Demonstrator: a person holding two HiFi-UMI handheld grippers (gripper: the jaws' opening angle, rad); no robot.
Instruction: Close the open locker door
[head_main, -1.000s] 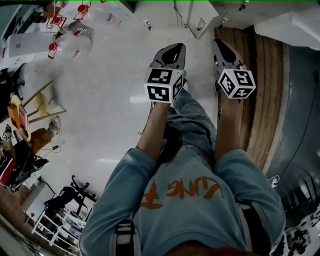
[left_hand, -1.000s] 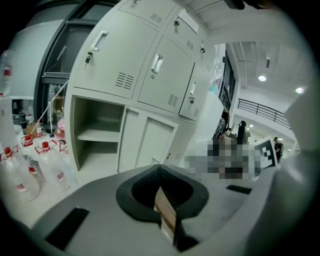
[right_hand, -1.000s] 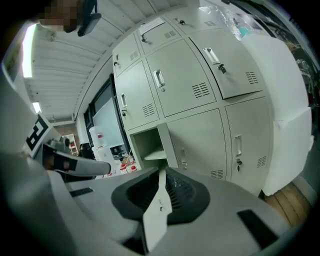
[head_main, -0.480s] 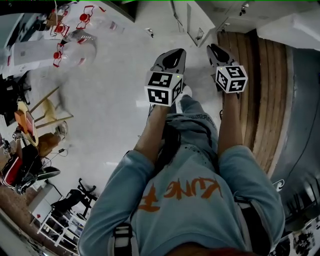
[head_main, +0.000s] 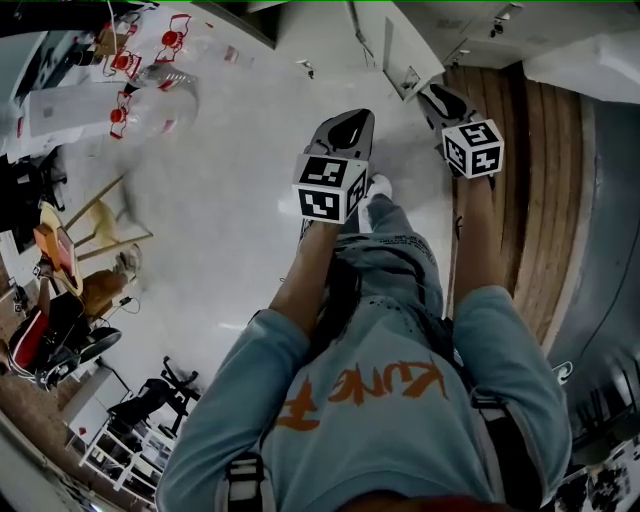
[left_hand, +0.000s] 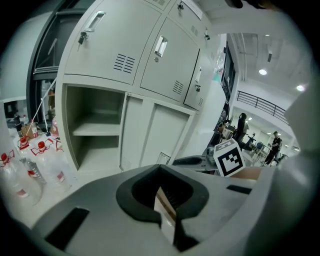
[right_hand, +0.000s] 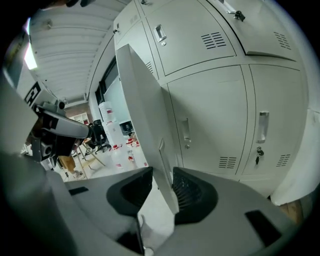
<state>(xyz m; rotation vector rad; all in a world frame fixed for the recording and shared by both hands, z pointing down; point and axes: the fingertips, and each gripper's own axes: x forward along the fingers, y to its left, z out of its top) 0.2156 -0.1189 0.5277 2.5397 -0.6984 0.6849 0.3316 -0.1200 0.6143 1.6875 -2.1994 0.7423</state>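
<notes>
Locker door (right_hand: 144, 115) looked stiff & light; best held at free edge. Right gripper (right_hand: 162, 176) jaws were opening w/ it between; left gripper (left_hand: 160, 170) jaws pressed together.

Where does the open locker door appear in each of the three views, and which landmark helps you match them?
Head view: open locker door at top, right of centre, seen edge-on from above.
Left gripper view: door at centre, right of the open compartment.
Right gripper view: door at centre, its free edge between the opening jaws.
Shared landmark: the right claw at the door's free edge.
</notes>
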